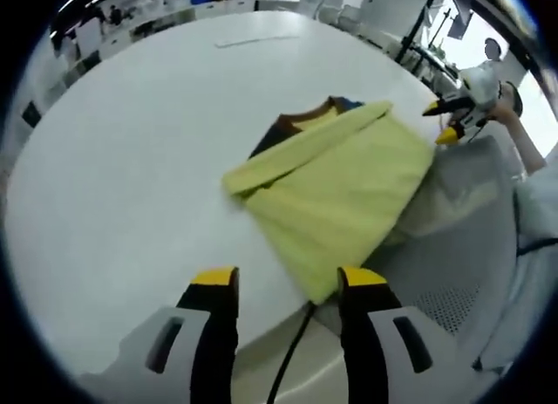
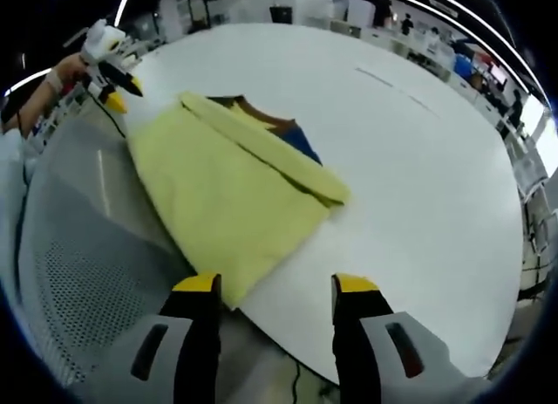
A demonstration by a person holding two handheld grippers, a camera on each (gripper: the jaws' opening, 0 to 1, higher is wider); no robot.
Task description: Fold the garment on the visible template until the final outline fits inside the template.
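A yellow garment (image 1: 336, 181) lies folded on the round white table (image 1: 131, 177), a long folded flap running along its far side. A dark blue and brown part (image 1: 288, 125) peeks out beyond the flap. The garment's near corner reaches the table edge, close to my left gripper (image 1: 289, 280), which is open and holds nothing. In the right gripper view the same garment (image 2: 222, 199) spreads from the table edge toward the middle. My right gripper (image 2: 275, 289) hovers open just off its near corner. Each gripper also appears small in the other's view, held in a hand beyond the garment (image 1: 449, 116) (image 2: 109, 64).
A grey mesh chair (image 1: 466, 247) (image 2: 78, 264) sits against the table edge beside the garment. A black cable (image 1: 292, 352) hangs below the edge. A thin strip (image 1: 257, 40) (image 2: 392, 79) lies far out on the table. Desks and people fill the room behind.
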